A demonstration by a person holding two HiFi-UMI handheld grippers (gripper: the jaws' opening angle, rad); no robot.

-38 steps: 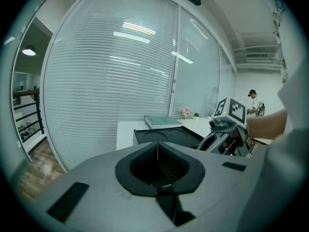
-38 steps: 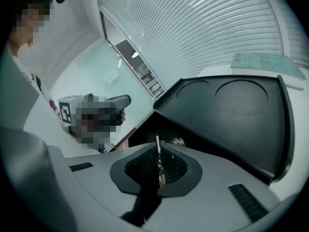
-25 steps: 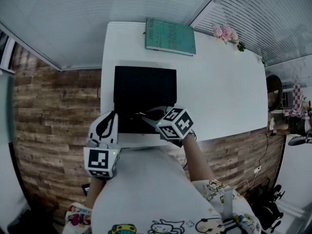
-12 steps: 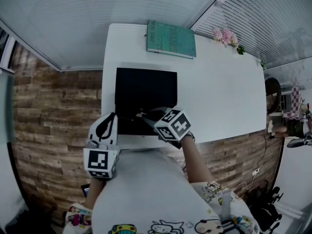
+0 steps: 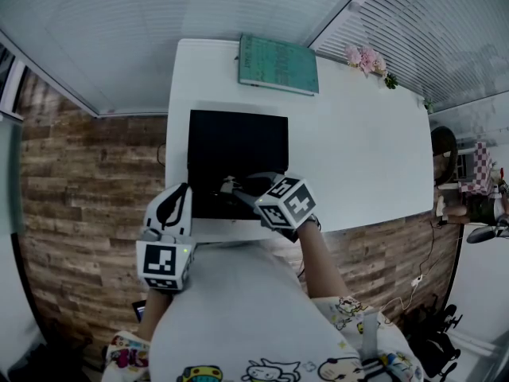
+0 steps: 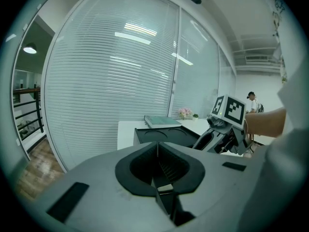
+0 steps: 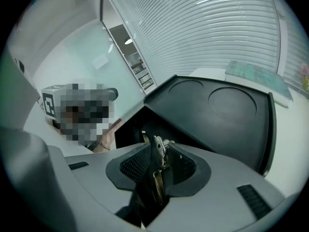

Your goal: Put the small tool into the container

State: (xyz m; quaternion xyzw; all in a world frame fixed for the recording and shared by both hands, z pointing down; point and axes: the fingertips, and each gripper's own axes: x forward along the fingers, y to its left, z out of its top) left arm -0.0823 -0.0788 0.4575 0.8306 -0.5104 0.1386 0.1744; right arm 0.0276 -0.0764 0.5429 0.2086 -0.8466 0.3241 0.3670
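- Your right gripper (image 5: 238,191) is clamped on the small tool (image 7: 155,148), a thin metal piece standing edge-on between the pads with only its tip showing past them; so narrow a hold could let it swivel or slide if you tilt sharply
- The small tool hangs at the near edge of the black container (image 5: 238,146); from the right gripper view I judge the tip is about level with the near wall, not clearly past it, so opening now could drop it on the white table (image 5: 358,134) or off the table's edge toward you
- If you push forward low, the tip may catch the container's wall and shove the container across the table, or lever the tool out of the pads
- The container's floor looks shallow with round recesses; a release from height could make the tool bounce out
- Your left gripper (image 5: 181,196) sits shut with nothing between its jaws, just beside the table's near edge and apart from the container, so nothing steadies the container if it gets bumped
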